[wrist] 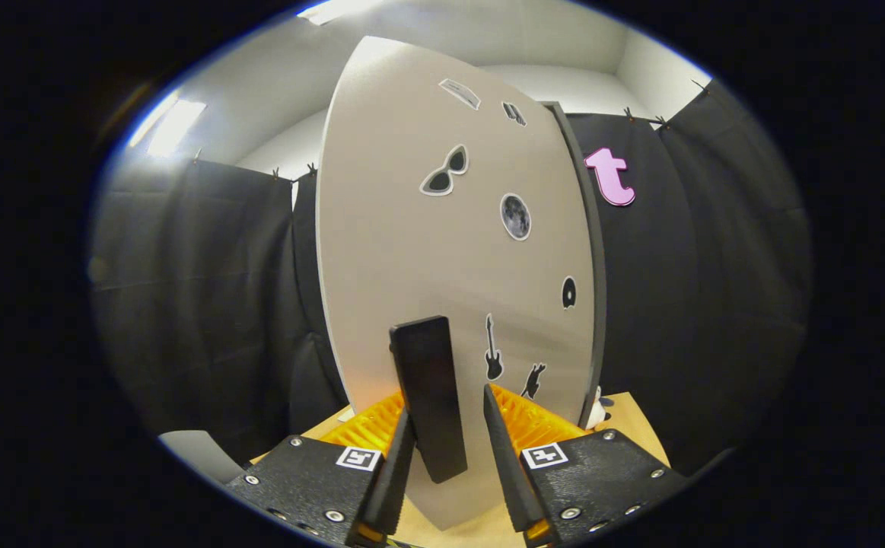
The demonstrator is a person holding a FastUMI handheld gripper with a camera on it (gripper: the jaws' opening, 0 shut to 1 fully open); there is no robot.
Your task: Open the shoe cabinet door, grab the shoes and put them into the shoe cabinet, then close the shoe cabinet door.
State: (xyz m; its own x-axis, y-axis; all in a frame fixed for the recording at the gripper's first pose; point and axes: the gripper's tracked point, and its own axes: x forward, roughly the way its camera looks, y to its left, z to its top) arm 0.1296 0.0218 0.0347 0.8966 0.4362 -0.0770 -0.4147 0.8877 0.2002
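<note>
Light wooden tabletop (632,426) carries upright shoe cabinet (442,251), door shut.

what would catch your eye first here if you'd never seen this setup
The big pale cabinet door standing just ahead, dotted with stickers such as sunglasses and a moon. Next, its dark handle between the open fingers of the gripper, the left one touching it.

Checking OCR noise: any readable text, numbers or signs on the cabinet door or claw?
Cabinet door: no words; picture stickers only, sunglasses, moon, guitar.
Two top stickers: too blurred to read.
Claw: square coded markers, no text; fingers open astride the door handle.
</note>
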